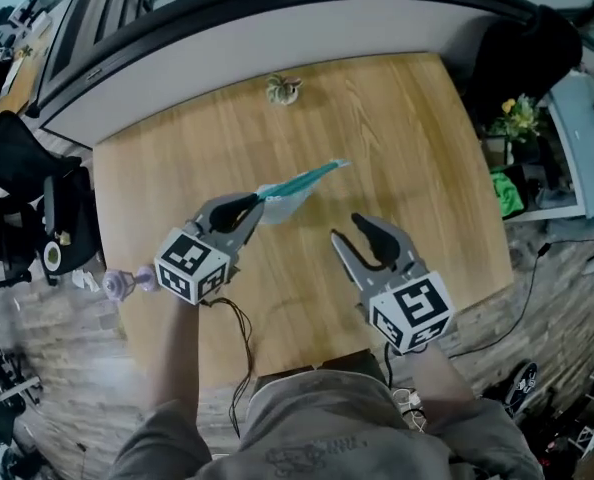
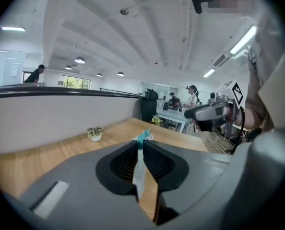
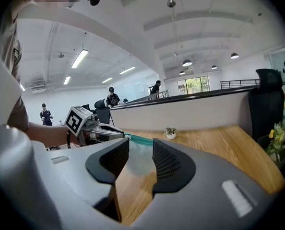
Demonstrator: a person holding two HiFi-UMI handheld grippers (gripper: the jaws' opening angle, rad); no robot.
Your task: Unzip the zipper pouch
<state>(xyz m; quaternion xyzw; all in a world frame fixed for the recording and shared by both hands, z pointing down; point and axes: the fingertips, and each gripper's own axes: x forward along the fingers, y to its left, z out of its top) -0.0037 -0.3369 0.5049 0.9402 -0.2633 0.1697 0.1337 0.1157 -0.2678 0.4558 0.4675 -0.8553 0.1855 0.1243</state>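
Observation:
A translucent zipper pouch (image 1: 289,192) with a teal zipper edge hangs tilted above the wooden table (image 1: 397,138). My left gripper (image 1: 249,207) is shut on its near end; in the left gripper view the thin pouch (image 2: 138,169) runs squeezed between the two dark pads (image 2: 125,162). My right gripper (image 1: 345,228) stands open to the right of the pouch and apart from it. In the right gripper view the pouch (image 3: 140,158) shows beyond the gap of the wide jaws, with nothing between them.
A small potted plant (image 1: 283,89) sits near the table's far edge, by a grey curved wall (image 1: 277,28). A purple object (image 1: 127,283) lies off the table's left edge. Flowers (image 1: 520,116) and shelves stand to the right. A black chair (image 1: 67,218) is at left.

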